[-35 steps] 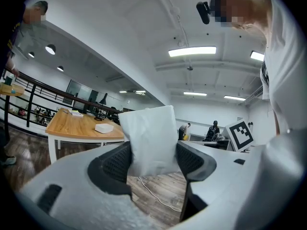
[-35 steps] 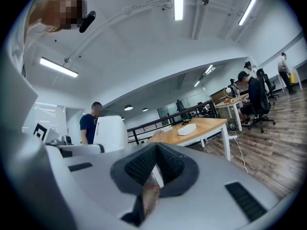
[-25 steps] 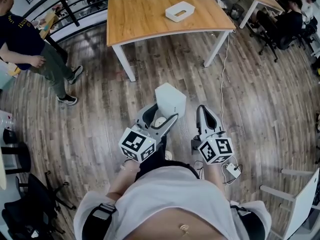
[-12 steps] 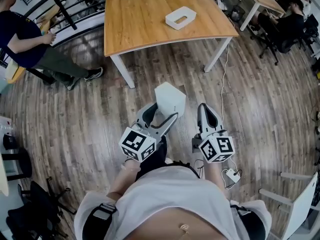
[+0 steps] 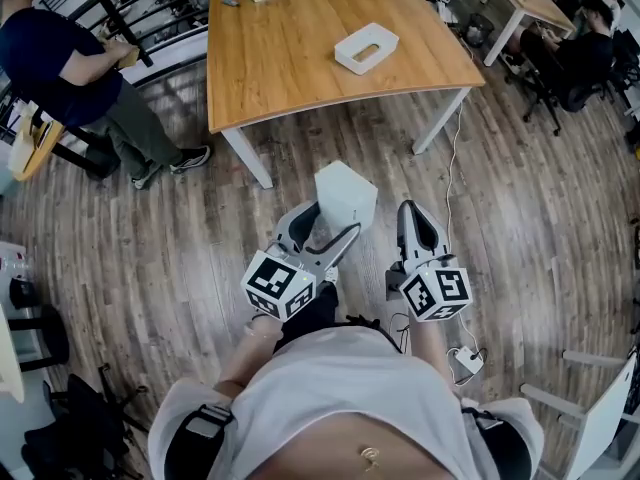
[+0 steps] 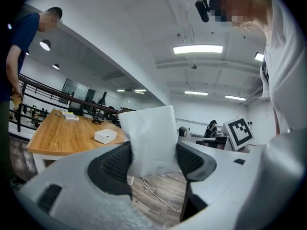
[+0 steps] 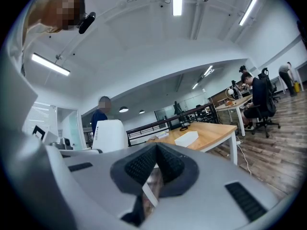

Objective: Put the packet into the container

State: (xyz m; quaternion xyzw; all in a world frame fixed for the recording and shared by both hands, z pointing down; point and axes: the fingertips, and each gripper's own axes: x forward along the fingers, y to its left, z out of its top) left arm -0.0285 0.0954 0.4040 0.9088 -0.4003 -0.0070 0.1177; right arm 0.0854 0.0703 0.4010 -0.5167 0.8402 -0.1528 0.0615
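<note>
**Over the floor, packet (image 5: pixel 345 193) pinched in my left gripper (image 5: pixel 328 220)**

Its jaws clamp the white packet upright. My right gripper (image 5: pixel 416 216), just beside, is closed on nothing. Well ahead, the white container (image 5: pixel 366 48) sits on the wooden table (image 5: pixel 280 63).

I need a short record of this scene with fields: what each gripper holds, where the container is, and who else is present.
left gripper: shut on white packet
right gripper: shut, empty
container: white, on table, far from both grippers
packet in container: not yet
standing person: left of table
seated person: far right, at another desk
</note>
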